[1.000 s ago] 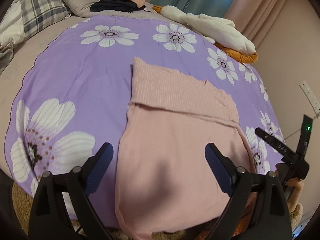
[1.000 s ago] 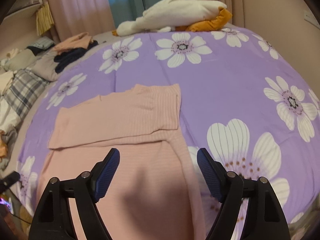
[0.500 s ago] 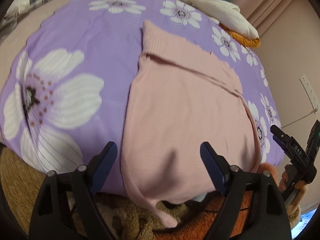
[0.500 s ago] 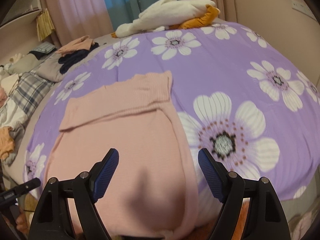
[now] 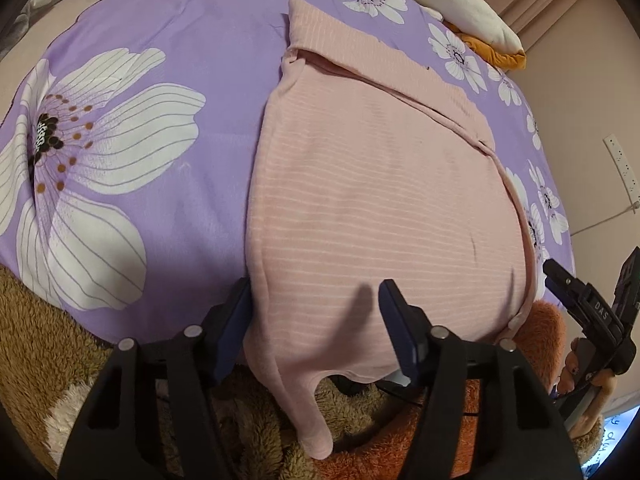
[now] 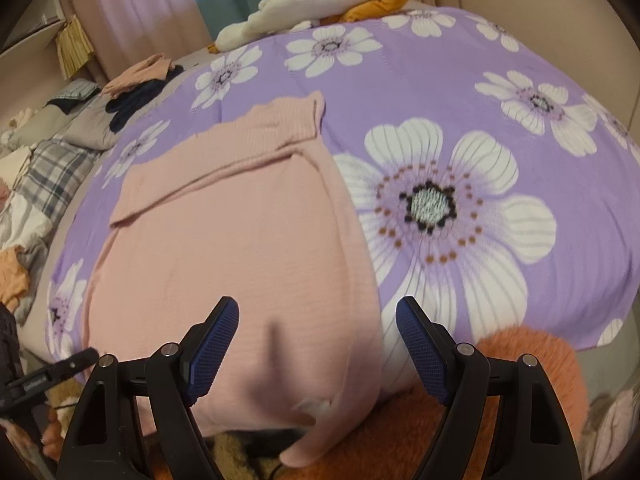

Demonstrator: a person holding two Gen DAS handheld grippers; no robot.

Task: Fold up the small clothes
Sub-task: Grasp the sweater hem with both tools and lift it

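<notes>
Left wrist view, "DAS" possibly on right tongs (image 5: 560, 280), both tongs spread, pink garment (image 5: 380, 200).

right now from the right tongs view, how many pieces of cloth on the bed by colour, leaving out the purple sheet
pink: 2, the top near the tongs and a small one on the far pile
white: 1
orange: 1
navy: 1
plaid: 1
total: 6, though the far left heap is too blurred to count fully

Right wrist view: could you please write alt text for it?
A pink ribbed knit garment, its far end folded over, lies on a purple sheet printed with white flowers, near edge hanging off. The right claw hovers open above it.
</notes>
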